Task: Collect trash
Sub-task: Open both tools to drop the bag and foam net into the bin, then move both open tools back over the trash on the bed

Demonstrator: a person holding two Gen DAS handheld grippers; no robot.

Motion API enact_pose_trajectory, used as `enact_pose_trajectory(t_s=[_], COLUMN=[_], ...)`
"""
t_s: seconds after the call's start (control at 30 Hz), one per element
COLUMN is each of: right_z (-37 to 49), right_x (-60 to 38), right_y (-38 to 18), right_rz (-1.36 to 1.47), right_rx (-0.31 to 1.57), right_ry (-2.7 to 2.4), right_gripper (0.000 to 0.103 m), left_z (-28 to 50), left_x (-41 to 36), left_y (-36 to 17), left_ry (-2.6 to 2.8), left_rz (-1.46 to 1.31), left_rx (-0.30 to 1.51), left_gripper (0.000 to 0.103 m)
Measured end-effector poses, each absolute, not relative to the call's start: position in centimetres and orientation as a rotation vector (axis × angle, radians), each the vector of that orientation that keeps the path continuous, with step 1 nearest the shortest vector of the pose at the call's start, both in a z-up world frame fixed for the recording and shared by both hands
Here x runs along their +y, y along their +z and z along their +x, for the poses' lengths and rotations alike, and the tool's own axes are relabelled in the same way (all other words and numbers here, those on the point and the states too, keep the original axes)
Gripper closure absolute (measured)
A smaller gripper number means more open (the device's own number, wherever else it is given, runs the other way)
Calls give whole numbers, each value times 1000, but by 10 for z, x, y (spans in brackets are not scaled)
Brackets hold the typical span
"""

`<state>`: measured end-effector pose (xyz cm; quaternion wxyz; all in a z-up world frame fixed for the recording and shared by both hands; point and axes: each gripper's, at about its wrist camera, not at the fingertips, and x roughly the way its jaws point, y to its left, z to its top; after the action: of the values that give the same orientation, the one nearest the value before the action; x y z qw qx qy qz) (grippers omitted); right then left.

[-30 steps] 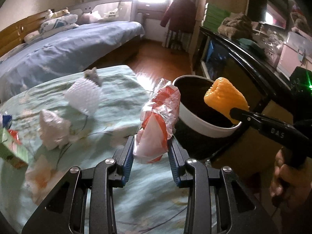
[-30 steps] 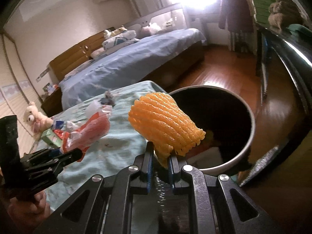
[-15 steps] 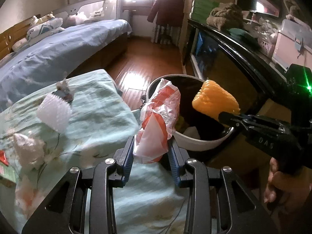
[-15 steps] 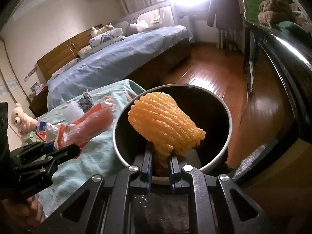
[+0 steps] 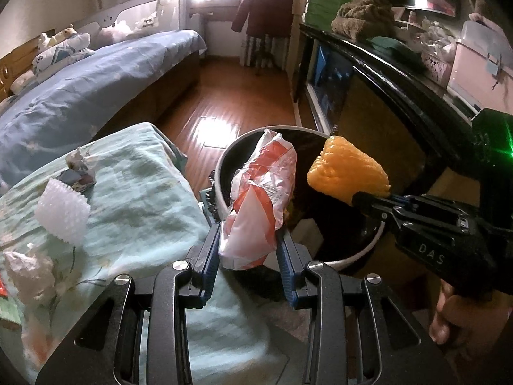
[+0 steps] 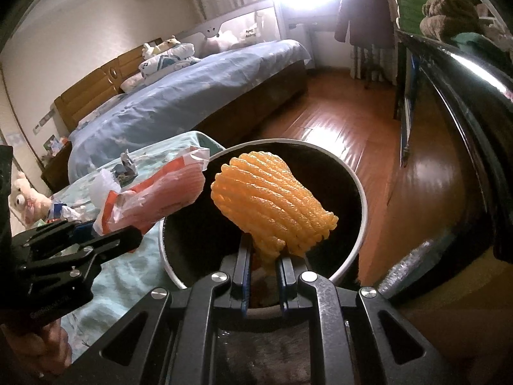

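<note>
Bedside bin (image 6: 361, 192) — wrapper (image 5: 263, 192), foam net (image 6: 272, 202) above

A: Where did the bin (image 5: 359, 256) stand?

B: On the floor (image 5: 231, 102), just beside the cloth-covered table (image 5: 144, 199) and to its right. A cabinet (image 5: 400, 102) ran along the bin's right side.

A: And the bed (image 6: 179, 102)?

B: Behind the table, across the floor.

A: What was over the bin?

B: The wrapper (image 5: 259, 199) on the left and the foam net (image 5: 348, 170) on the right, both above its opening.

A: Anything on the table?

B: A second foam net (image 5: 62, 215) and crumpled scraps (image 5: 80, 170) behind it, left of the wrapper.
</note>
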<state>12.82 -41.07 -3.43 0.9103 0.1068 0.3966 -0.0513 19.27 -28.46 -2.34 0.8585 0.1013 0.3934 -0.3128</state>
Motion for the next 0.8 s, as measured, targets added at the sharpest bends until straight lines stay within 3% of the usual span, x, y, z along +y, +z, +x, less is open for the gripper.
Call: enact_pose_trajectory(t_s=[0.23, 0.33, 0.43, 0.63, 0.7, 0.8], right_z=[131, 131, 130, 125, 124, 121], right_x=[-417, -421, -421, -416, -412, -401], right_y=[-37, -38, -37, -34, -32, -29], right_rz=[235, 254, 263, 280, 282, 287], right_rx=[831, 835, 825, 800, 790, 775], right_ry=[-102, -99, -98, -86, -77, -59], right_gripper=[85, 78, 64, 48, 33, 22], left_z=[200, 200, 196, 183, 179, 174], left_x=[-293, -292, -284, -259, -245, -227], left_y=[-25, -25, -25, -31, -35, -39], left_ry=[-664, -660, -647, -610, -589, -561], left_rz=[201, 197, 181, 158, 135, 108], left_rx=[847, 847, 839, 836, 845, 848], left_gripper=[60, 50, 41, 37, 35, 32])
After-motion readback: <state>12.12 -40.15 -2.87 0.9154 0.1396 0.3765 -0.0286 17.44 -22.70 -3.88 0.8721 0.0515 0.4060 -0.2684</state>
